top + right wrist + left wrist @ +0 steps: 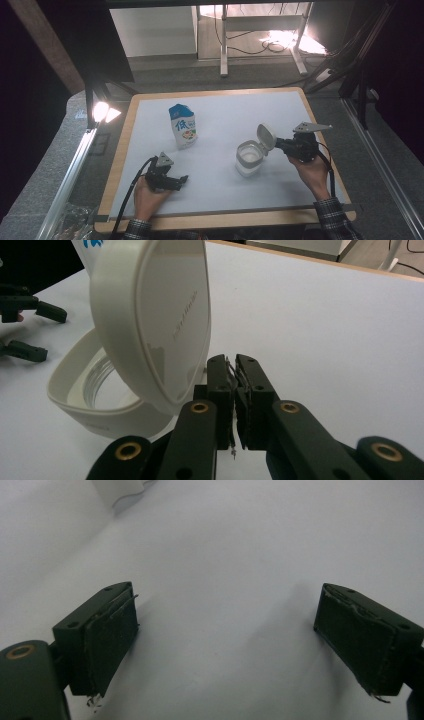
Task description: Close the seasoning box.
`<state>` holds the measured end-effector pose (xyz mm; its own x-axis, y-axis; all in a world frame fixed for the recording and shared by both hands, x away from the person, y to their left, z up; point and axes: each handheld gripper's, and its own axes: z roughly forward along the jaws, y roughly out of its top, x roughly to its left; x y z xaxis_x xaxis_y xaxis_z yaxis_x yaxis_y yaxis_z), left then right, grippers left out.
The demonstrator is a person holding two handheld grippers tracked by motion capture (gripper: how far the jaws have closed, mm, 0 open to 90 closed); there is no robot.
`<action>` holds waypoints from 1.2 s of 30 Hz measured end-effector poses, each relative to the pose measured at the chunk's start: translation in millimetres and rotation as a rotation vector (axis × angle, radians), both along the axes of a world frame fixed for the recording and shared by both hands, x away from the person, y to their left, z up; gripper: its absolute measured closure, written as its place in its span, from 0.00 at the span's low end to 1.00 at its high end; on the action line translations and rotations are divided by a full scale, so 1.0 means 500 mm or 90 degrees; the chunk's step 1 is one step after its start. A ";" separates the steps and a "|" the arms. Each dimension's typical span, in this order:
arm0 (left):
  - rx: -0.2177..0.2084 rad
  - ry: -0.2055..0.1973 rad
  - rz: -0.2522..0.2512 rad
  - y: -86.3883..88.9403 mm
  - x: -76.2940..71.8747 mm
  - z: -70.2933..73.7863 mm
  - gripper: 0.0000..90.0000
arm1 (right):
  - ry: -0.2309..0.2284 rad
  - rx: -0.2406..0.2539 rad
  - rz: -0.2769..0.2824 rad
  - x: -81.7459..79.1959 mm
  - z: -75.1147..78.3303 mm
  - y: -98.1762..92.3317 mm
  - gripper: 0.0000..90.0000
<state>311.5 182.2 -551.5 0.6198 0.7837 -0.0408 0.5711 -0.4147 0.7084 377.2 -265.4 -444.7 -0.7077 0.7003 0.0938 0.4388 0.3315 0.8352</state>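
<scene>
Right gripper: jaws pressed together, nothing visible between the pads. In the right gripper view the tips sit just beside the lower edge of the raised lid; can't tell if they touch it. The high view has this gripper at the right of the table, pointing left at the lid, hand behind it.

Lid is flipped up, standing near upright on the right side of the white container, inner face toward the opening. Container is open, sits on the white mat right of centre, clear wall visible inside the rim.

Left gripper: jaws spread wide, empty. It rests low over the mat at front left, well apart from the container. Left gripper view: bare mat between the pads.

Blue-and-white carton stands upright toward the back, left of centre, apart from both grippers. Mat lies on a wood-edged table.
</scene>
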 end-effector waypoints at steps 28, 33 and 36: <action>0.002 -0.001 -0.002 0.001 0.000 0.000 0.11 | -0.007 0.009 0.025 -0.006 0.020 0.023 0.90; 0.002 -0.001 -0.002 0.001 0.000 0.000 0.11 | -0.010 0.003 0.024 -0.010 0.018 0.021 0.86; 0.002 -0.001 -0.002 0.001 0.000 0.000 0.11 | -0.011 -0.002 0.020 -0.012 0.016 0.019 0.84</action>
<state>311.6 182.6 -551.4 0.6224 0.7818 -0.0371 0.5687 -0.4192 0.7077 371.4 -255.8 -436.5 -0.7302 0.6785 0.0798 0.4145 0.3472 0.8412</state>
